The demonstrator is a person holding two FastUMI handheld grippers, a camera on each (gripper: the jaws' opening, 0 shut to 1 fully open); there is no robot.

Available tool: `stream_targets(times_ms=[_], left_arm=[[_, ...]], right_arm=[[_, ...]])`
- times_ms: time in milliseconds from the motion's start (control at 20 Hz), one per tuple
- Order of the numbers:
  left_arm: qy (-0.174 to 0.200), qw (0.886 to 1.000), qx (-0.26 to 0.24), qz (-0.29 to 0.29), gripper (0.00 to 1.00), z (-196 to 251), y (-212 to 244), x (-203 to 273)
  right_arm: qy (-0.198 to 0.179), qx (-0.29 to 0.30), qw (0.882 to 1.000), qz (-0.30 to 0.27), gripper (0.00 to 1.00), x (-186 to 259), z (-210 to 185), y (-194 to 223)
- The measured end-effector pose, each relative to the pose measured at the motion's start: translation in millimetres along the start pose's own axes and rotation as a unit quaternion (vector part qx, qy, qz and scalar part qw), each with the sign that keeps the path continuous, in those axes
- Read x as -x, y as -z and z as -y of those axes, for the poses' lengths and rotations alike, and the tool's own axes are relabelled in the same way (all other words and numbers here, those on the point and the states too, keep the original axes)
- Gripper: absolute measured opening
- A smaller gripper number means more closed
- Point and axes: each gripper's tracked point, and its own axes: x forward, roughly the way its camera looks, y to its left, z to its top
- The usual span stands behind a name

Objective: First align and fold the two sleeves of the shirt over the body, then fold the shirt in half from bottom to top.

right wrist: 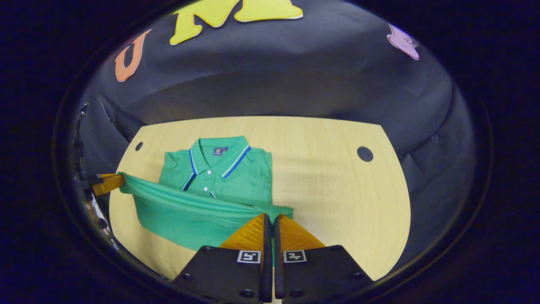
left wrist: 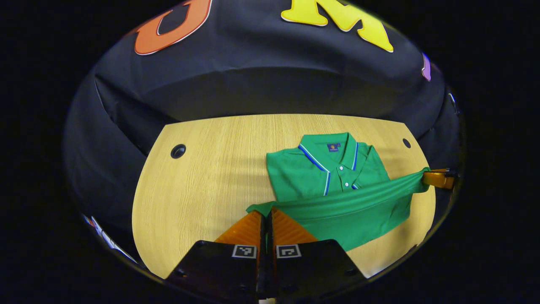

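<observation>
The green shirt (left wrist: pixel 333 181) is laid on the tabletop (left wrist: pixel 211 177), collar at the far side, with its bottom edge lifted and stretched tight. 1 bottom corner is pinched by the left hand-held gripper (left wrist: pixel 266 215), the other by the right hand-held gripper (right wrist: pixel 270 217). The cloth looks soft, light and floppy, so it is best held by the 2 corners. The sleeves cannot be made out, and the lower body is hidden behind the raised edge.
</observation>
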Motion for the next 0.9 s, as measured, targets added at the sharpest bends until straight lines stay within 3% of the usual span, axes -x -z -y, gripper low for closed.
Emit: stream_targets(times_ms=[250,350,900], left_arm=[[-0.025,0.997,-0.025,0.063,0.03,-9.1,-34.1,-32.0],[-0.028,0.996,-0.027,0.081,0.03,-6.4,-46.1,-44.5],[-0.047,0.996,-0.037,0.072,0.03,-4.7,-44.1,-121.5]], right_arm=[[0.005,0.009,0.998,0.058,0.08,-39.7,-4.5,-39.3],[0.011,0.018,0.997,0.073,0.05,-57.5,-4.2,-50.2],[0.023,0.03,0.996,0.083,0.02,-150.0,4.3,-57.5]])
